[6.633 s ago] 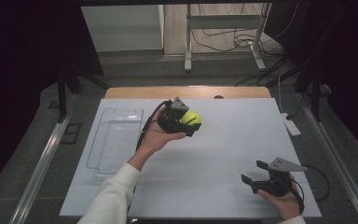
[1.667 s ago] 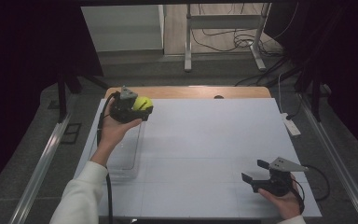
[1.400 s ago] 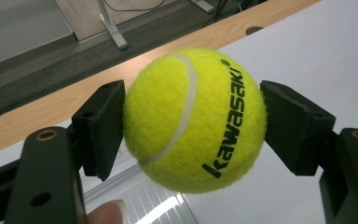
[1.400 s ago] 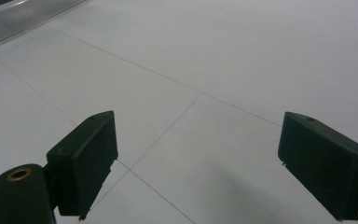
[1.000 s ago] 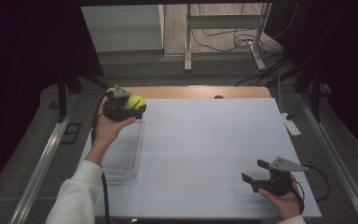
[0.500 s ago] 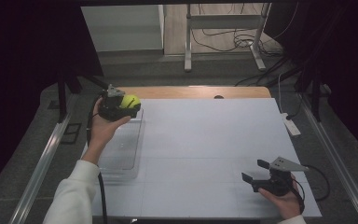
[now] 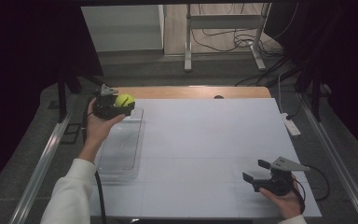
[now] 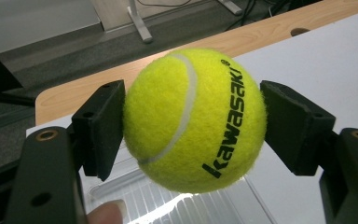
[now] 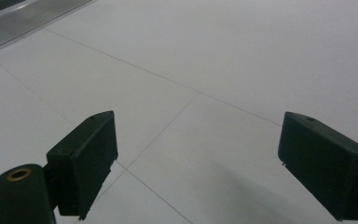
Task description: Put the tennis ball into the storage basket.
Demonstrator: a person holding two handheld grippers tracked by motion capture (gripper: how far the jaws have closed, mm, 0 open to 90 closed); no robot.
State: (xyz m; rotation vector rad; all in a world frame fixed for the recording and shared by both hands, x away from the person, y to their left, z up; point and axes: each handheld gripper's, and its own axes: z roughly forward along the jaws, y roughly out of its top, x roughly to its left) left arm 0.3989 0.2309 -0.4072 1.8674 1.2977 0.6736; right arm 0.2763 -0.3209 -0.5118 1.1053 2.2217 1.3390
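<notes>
My left gripper (image 7: 121, 103) is shut on a yellow-green tennis ball (image 7: 124, 100) and holds it in the air over the far end of a clear plastic tray (image 7: 121, 154) at the table's left. In the left gripper view the ball (image 8: 195, 120), marked "kawasaki", sits squeezed between the two black pads (image 8: 100, 128), with the tray's ribbed floor (image 8: 177, 205) below it. My right gripper (image 7: 256, 171) rests near the table's front right corner, open, with nothing between its fingers (image 9: 86, 161).
A white tabletop (image 7: 205, 140) spans the middle, with a wooden strip (image 7: 191, 92) along its far edge. A white power strip (image 7: 290, 125) lies at the right edge. Metal rails (image 7: 42, 163) run along both sides, and a stand with cables (image 7: 223, 28) is on the floor beyond.
My left hand has carried the ball leftward and a little toward the far end of the tray. The right gripper has stayed where it was.
</notes>
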